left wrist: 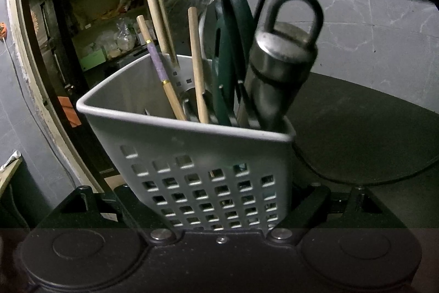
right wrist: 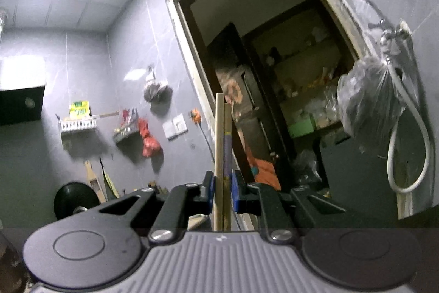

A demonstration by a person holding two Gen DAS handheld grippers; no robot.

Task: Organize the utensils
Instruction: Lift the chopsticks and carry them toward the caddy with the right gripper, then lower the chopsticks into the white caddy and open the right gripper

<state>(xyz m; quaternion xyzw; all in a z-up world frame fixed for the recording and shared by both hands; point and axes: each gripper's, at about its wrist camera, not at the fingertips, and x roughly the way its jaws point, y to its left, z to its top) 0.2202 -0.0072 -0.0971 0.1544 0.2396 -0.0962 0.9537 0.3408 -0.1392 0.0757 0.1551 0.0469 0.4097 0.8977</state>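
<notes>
**Chopstick pair upright in right claw; caddy steadied by left**

Surface (left wrist: 370,111): dark, rounded, carrying the caddy; open room on it to the caddy's right, crossed by a black cable (left wrist: 329,175).

Utensil caddy (left wrist: 208,164): grey perforated plastic, clamped wall to wall by the left claw (left wrist: 219,210), whose jaws stand moderately wide on it. Rim open at the near-left corner; the right side is crowded.

Contents: steel loop-topped handle (left wrist: 279,73), green scissors (left wrist: 233,45), two wooden chopsticks (left wrist: 198,67), one with a purple band.

Right claw (right wrist: 222,191): nearly closed, blue pads pinching a pair of chopsticks (right wrist: 222,150), long axis vertical, across the claw's line.

Judgement: the pair is probably bound for the caddy; it is already near upright, and the emptier left portion offers the clearest entry.
</notes>
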